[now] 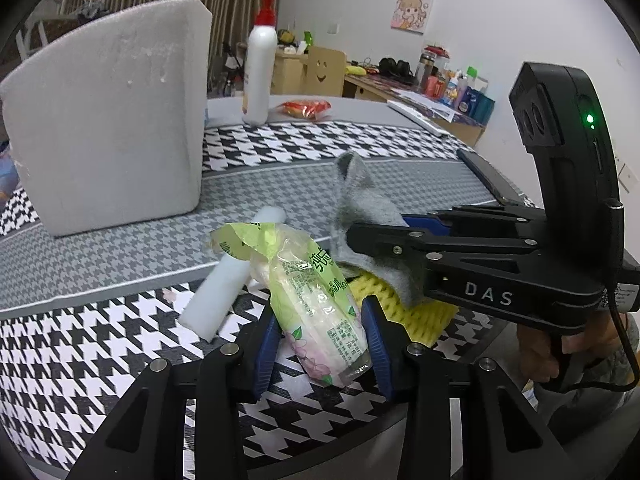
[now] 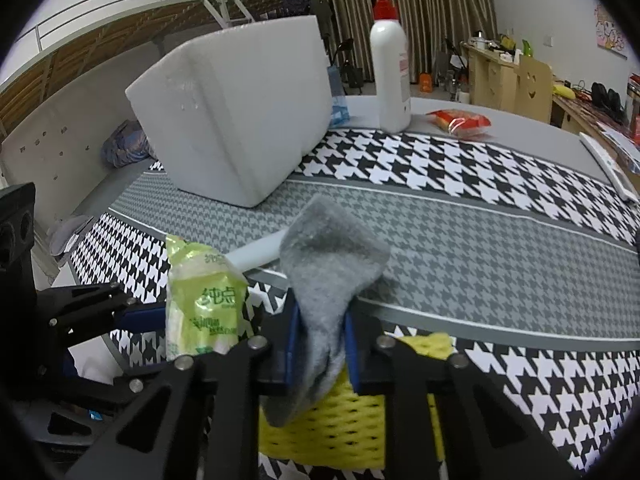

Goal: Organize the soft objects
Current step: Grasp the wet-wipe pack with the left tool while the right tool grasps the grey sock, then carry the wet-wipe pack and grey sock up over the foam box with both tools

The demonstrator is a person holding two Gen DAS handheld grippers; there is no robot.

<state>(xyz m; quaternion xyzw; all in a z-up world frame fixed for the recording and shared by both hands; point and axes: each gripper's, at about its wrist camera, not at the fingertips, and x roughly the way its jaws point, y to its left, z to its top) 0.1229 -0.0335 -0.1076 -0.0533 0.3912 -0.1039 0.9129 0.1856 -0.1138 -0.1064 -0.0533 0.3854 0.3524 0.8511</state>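
My left gripper is shut on a green tissue pack, holding it over the houndstooth cloth; the pack also shows in the right wrist view. My right gripper is shut on a grey sock, which hangs between its blue pads; the sock and that gripper also show in the left wrist view. A yellow foam net lies under the sock, also visible in the left wrist view. A white foam stick lies behind the pack. A white foam box stands at the back left.
A white pump bottle and a red snack packet stand at the far edge of the table. A dark flat object lies at the right edge. Desks with clutter stand beyond.
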